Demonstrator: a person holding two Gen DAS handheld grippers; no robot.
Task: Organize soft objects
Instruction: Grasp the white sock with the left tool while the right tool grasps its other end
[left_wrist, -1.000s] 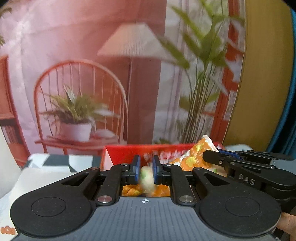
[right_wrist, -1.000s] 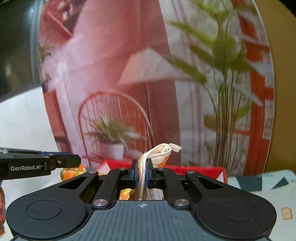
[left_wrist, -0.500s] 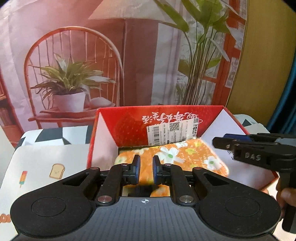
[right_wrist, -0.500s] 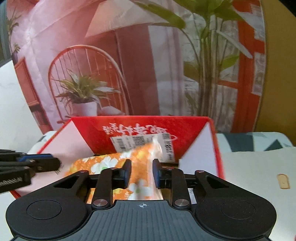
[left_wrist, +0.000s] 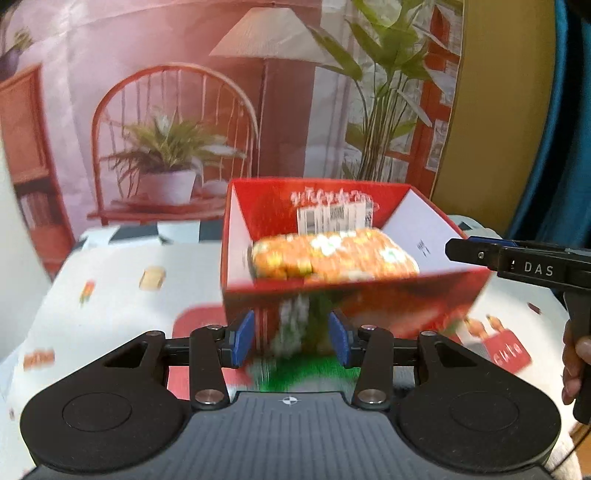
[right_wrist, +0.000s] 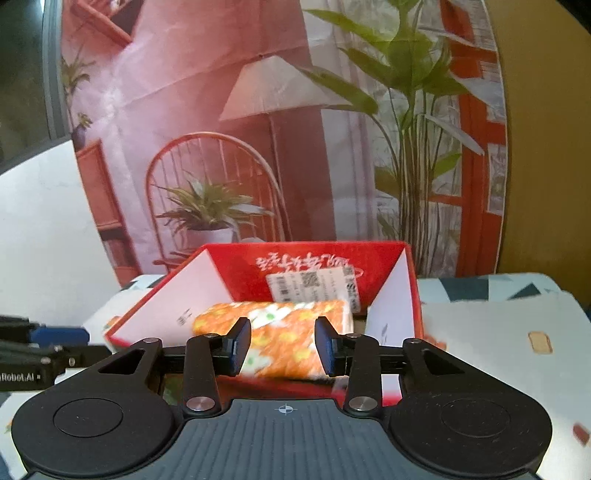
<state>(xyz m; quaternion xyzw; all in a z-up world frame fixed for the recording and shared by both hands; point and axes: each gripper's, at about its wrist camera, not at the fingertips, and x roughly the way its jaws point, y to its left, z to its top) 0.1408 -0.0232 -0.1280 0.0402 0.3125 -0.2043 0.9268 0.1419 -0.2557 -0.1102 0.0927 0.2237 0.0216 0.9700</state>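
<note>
An orange, flower-printed soft fabric bundle (right_wrist: 280, 332), folded into a plump oblong, lies inside an open red cardboard box with white inner side walls (right_wrist: 391, 295) that sits on a table covered by a white cloth with small cartoon prints (right_wrist: 498, 332). In the right wrist view the bundle's long axis runs from about 9 o'clock to 3 o'clock, across the box, roughly parallel to the back wall that carries a white shipping label. It lies flat, neither end raised.

The right gripper (right_wrist: 282, 349) has its jaws opening, with the bundle seen between them but the pads not pressing it. The left gripper (left_wrist: 291, 338) also has its jaws opening; only the blurred near wall of the box shows behind the gap, and it holds nothing.

Risks, as a judgement: an opening pad could snag a loose fold as the hands draw away and drag the bundle toward 6 o'clock over the low front wall. The light box itself could slide or tip if a gripper knocks its rim. The soft fold may also spring open once released.
</note>
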